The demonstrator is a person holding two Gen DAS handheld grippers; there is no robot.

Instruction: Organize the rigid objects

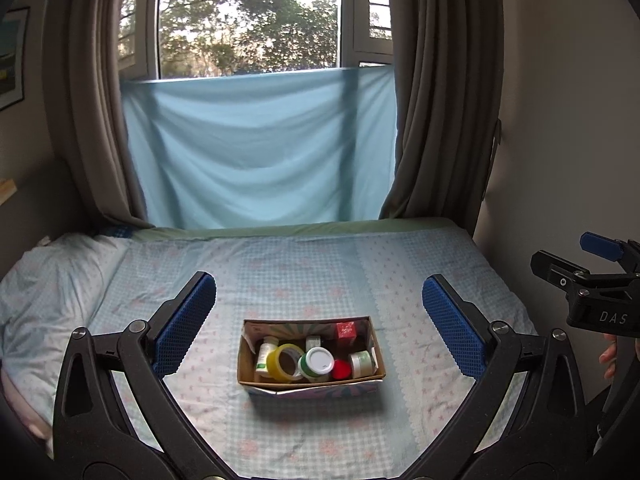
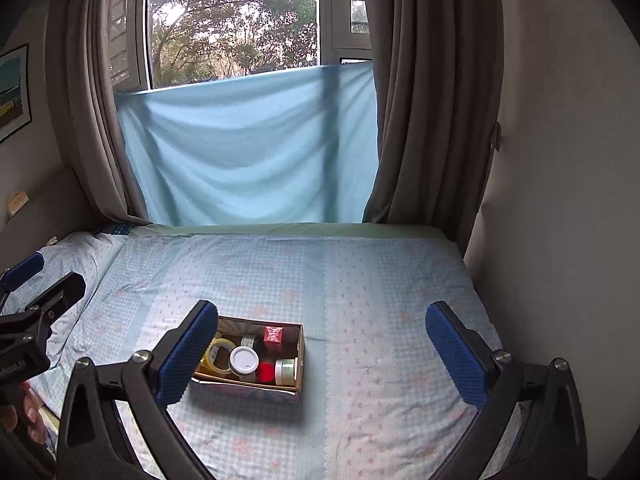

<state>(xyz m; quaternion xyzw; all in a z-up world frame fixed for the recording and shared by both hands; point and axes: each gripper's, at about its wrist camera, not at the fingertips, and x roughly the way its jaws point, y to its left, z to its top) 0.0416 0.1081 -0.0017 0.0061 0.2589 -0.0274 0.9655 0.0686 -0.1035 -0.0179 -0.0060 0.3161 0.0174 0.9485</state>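
A small open cardboard box [image 1: 244, 364] [image 2: 301, 340] sits on the bed, holding several items: a yellow tape roll [image 1: 282, 362] [image 2: 218, 354], a white-lidded green jar [image 1: 318, 362] [image 2: 243, 360], a red cap [image 1: 341, 369] [image 2: 265, 372], a red carton [image 1: 346, 330] [image 2: 274, 335], a small pale roll [image 1: 362, 364] [image 2: 286, 369] and a white bottle [image 1: 266, 352]. My left gripper [image 1: 318, 320] hovers open in front of the box, nothing between its fingers. My right gripper [image 2: 322, 346] is open too, to the right of the box, its left finger [image 2: 186, 354] overlapping the box's left end.
The bed [image 1: 320, 264] has a pale blue checked sheet, with a pillow [image 1: 52, 280] at the left. A blue cloth [image 1: 260, 160] hangs under the window between brown curtains [image 1: 440, 100]. A wall [image 2: 560, 200] borders the bed's right side. A person's fingers [image 1: 610, 354] hold the other gripper's handle.
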